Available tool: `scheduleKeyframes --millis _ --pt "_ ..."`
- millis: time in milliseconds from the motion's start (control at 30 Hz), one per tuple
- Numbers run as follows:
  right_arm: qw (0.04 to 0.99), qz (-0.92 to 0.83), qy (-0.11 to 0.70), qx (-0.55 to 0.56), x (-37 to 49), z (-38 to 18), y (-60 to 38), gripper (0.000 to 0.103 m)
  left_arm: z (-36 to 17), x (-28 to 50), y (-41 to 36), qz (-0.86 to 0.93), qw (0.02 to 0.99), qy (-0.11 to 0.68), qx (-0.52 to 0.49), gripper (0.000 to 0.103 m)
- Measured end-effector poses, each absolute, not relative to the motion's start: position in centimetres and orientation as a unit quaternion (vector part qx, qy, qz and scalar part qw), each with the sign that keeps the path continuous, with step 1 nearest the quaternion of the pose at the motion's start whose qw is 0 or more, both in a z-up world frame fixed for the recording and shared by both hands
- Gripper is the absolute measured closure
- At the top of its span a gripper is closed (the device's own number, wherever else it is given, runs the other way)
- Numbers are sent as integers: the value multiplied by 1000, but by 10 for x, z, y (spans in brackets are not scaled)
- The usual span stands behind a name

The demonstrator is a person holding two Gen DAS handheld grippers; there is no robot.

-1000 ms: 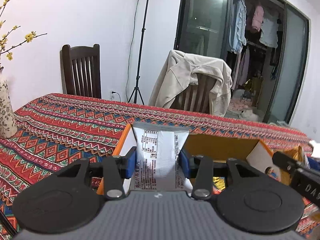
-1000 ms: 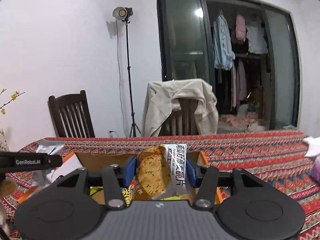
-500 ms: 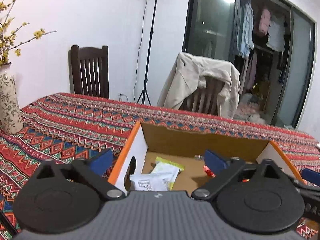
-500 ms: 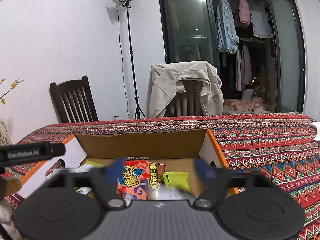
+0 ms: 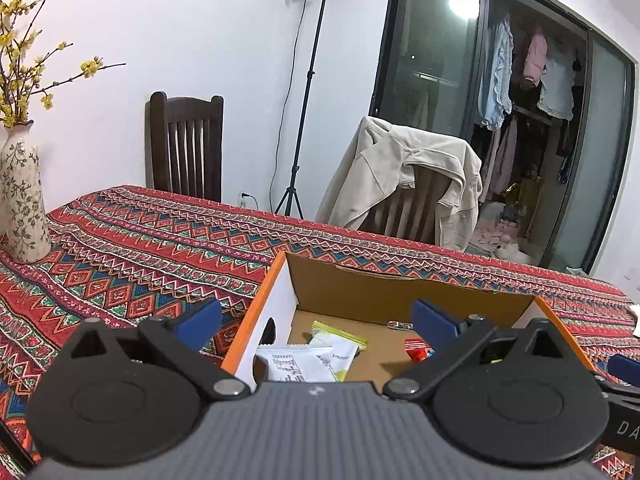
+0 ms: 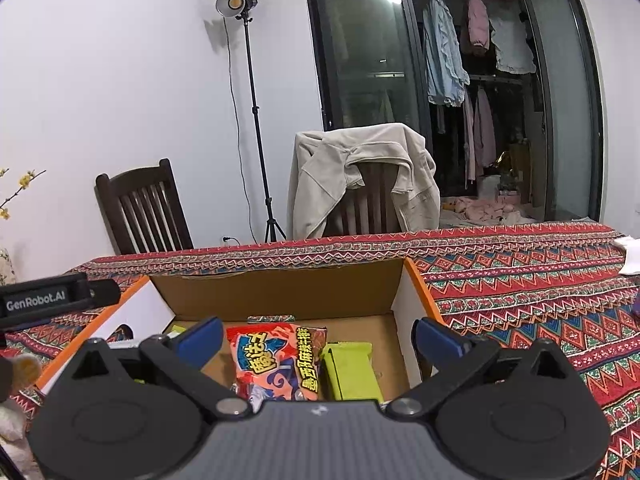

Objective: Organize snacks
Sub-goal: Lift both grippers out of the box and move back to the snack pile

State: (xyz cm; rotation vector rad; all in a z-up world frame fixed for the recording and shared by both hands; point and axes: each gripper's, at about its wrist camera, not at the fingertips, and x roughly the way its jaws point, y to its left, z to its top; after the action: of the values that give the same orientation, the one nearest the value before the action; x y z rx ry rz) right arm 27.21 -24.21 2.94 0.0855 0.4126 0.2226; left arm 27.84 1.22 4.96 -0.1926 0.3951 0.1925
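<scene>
box (image 6: 280, 292): open cardboard, orange rim | red snack bag (image 6: 272, 360) inside | left gripper (image 5: 316, 320): spread, empty | right gripper (image 6: 316, 338): opening, empty

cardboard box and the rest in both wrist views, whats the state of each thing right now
cardboard box: open-topped, snacks lying inside
red snack bag: flat in box, untouched
green packet: in box beside it
white packet: in box, free
left tool: open, empty
right tool: opening, empty

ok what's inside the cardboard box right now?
In the cardboard box: a red snack bag, a green packet, a white packet, a yellow-edged packet. The grippers' bodies hide the near part of the floor.
</scene>
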Motion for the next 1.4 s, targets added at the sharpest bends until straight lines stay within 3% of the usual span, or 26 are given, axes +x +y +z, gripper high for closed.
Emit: scheduleKeyframes --millis 800,1400 --pt "977 121 177 14 197 85 -241 0 98 201 8 76 977 178 -87 0" --pt "968 111 226 3 127 37 -255 0 41 133 30 77 969 221 -77 0"
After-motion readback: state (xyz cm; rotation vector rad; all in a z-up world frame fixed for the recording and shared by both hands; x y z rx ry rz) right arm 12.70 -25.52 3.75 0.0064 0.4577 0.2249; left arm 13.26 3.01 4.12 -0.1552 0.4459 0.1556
